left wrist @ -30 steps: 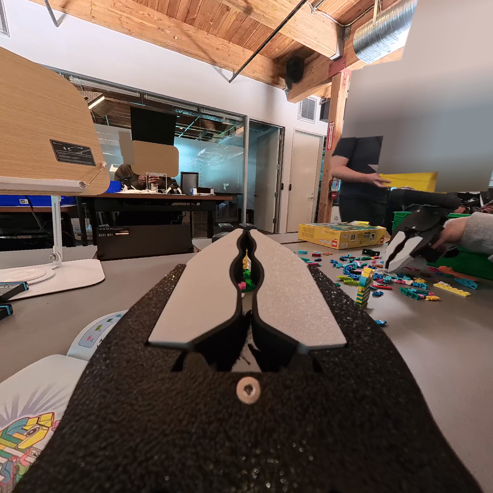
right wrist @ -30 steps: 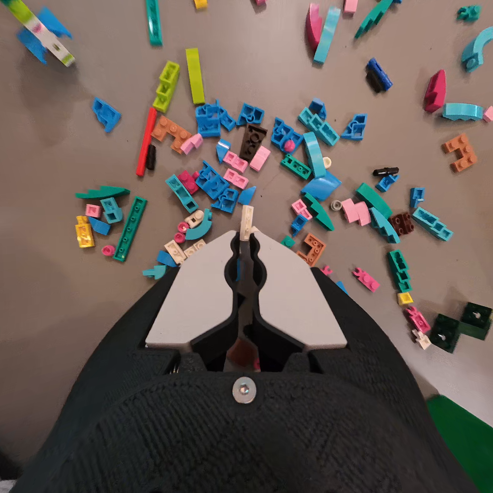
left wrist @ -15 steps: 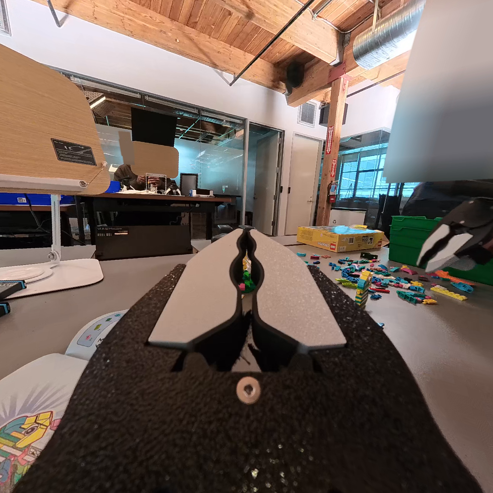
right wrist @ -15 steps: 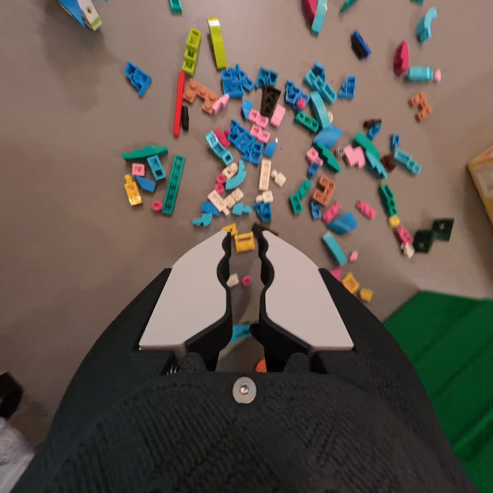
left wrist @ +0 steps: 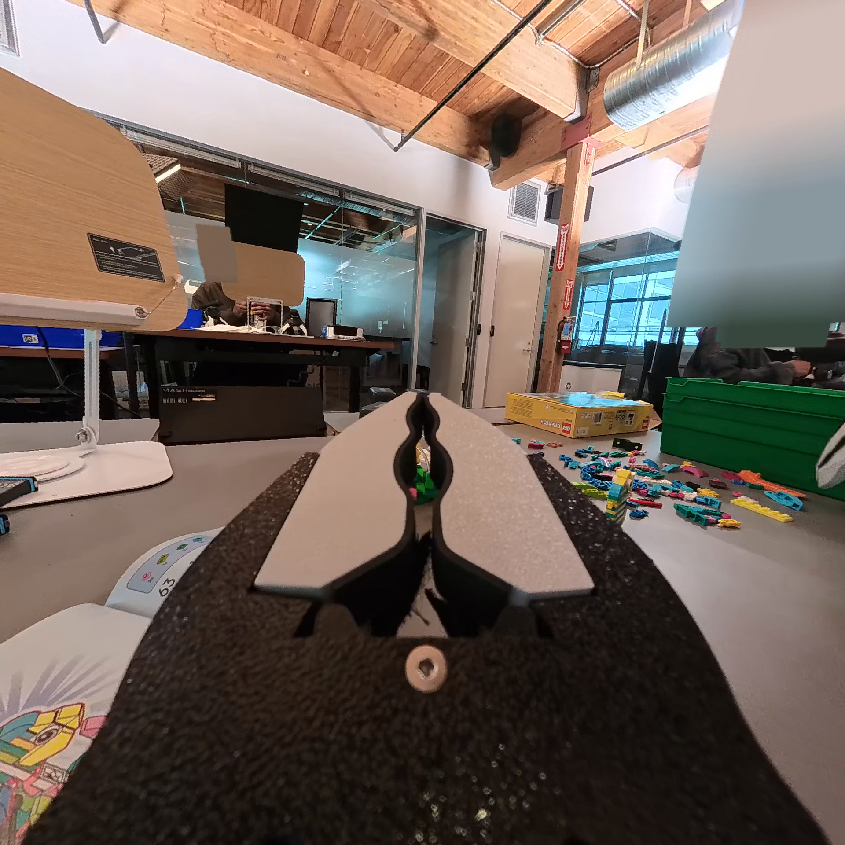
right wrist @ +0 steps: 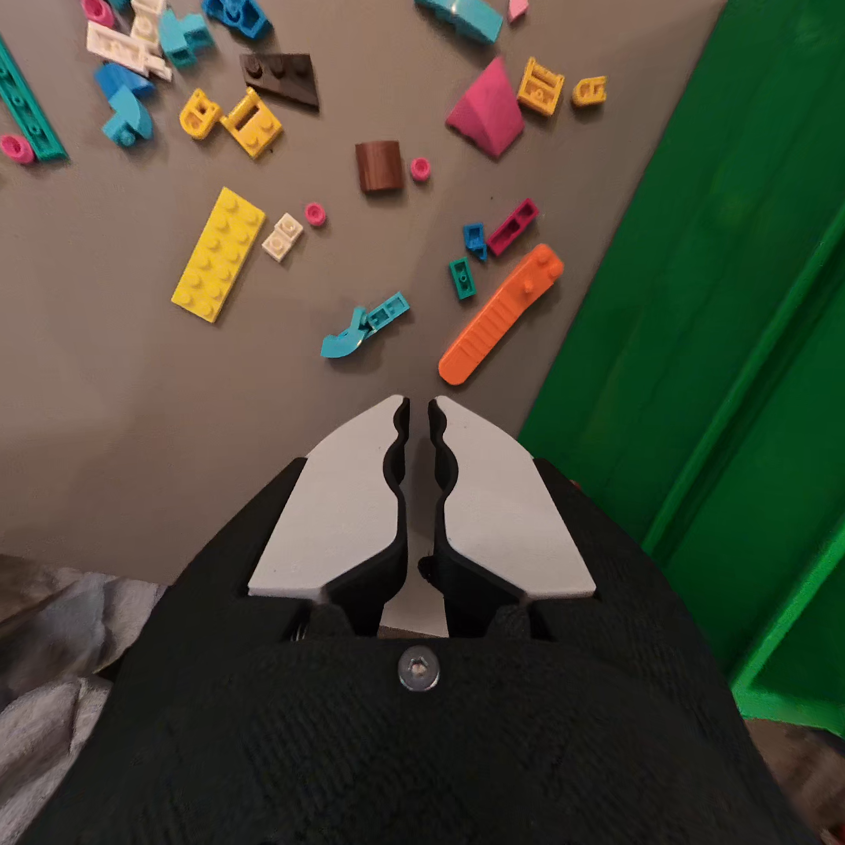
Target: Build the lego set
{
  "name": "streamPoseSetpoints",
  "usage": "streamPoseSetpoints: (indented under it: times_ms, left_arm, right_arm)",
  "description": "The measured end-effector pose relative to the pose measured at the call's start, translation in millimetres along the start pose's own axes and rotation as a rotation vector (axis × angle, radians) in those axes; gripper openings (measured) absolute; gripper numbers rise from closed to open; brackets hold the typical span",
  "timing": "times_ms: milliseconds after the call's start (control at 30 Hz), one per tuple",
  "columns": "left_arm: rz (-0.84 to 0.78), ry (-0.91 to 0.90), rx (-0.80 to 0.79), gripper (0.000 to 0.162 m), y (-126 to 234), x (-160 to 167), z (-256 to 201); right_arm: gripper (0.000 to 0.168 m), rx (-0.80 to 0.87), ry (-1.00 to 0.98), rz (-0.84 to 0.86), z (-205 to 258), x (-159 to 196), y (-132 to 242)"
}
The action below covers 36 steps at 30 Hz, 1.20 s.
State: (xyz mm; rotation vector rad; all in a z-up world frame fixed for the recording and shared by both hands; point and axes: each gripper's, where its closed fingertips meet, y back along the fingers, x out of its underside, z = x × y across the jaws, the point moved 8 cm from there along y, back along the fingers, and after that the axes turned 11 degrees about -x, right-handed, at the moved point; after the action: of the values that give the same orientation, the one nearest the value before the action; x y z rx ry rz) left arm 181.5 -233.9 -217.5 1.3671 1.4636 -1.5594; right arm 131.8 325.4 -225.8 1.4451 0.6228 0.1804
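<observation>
L gripper [left wrist: 423, 402] low over grey table [left wrist: 731, 594], fingers pressed together at tips, clamped on small green/pink/yellow build [left wrist: 423, 480] seen thru gap between pads. R gripper [right wrist: 418, 402] above table, pointing down, fingers narrow w/ slim gap, nothing between them; only its tip visible at far R edge of L view. Loose bricks [left wrist: 658, 484] scattered on table to R, near green bin [left wrist: 750, 425]; small striped stack [left wrist: 619, 491] upright among them. Yellow box [left wrist: 578, 414] behind bricks. Just ahead of R tips: orange separator [right wrist: 500, 313] beside bin wall [right wrist: 731, 320], teal curved pc [right wrist: 361, 324] to its L, yellow plate [right wrist: 218, 254] further L, brown pc [right wrist: 378, 165] and pink wedge [right wrist: 487, 112] beyond. Booklet [left wrist: 50, 676] at lower L under L gripper. White stand w/ wood panel [left wrist: 68, 219] at far L.
</observation>
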Motion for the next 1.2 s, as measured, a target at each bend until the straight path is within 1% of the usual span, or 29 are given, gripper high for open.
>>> streamPoseSetpoints:
  times_ms: [100, 233, 400, 467, 567, 633, 733, 800, 900, 967, 1067, 1200]
  left_arm:
    - [-0.001, 0.0, 0.0, 0.0, 0, 0, 0]
    - [-0.003, 0.004, -0.001, 0.0, 0, 0, 0]
    - [-0.003, 0.011, 0.0, 0.0, 0, 0, 1]
    - [-0.003, 0.012, 0.001, 0.0, 0, 0, 1]
    - [-0.004, 0.016, 0.002, 0.0, 0, 0, 1]
    - [-0.003, 0.018, 0.003, 0.0, 0, 0, 1]
    - [-0.004, 0.019, 0.003, 0.0, 0, 0, 1]
    - [-0.006, 0.022, 0.003, 0.0, 0, -1, 1]
    - [-0.006, 0.036, 0.007, 0.0, 0, -1, 1]
    - [-0.007, 0.042, 0.006, 0.0, 0, -1, 2]
    - [-0.006, 0.046, 0.005, 0.0, 0, -1, 2]
    - [-0.007, 0.049, 0.005, 0.0, 1, -1, 3]
  right_arm:
    - [0.007, -0.011, -0.001, -0.012, 2, -2, -2]
    - [0.007, 0.015, 0.018, -0.021, 3, -6, -6]
    - [0.007, 0.102, 0.083, -0.07, 0, -21, -9]
    - [0.007, 0.139, 0.093, -0.06, -3, -28, -10]
    - [0.007, 0.172, 0.142, 0.015, -5, -35, -9]
    - [0.007, 0.159, 0.248, 0.087, 2, -43, -8]
    - [0.007, 0.159, 0.439, 0.282, 5, -55, -13]
    - [0.008, 0.124, 0.501, 0.427, -1, -59, -23]
    - [0.01, 0.08, 0.508, 0.562, -10, -63, -33]
    - [0.01, 0.033, 0.485, 0.586, -12, -66, -39]
    - [0.01, -0.003, 0.391, 0.614, -18, -69, -46]
    - [0.013, -0.055, 0.328, 0.609, -24, -72, -47]
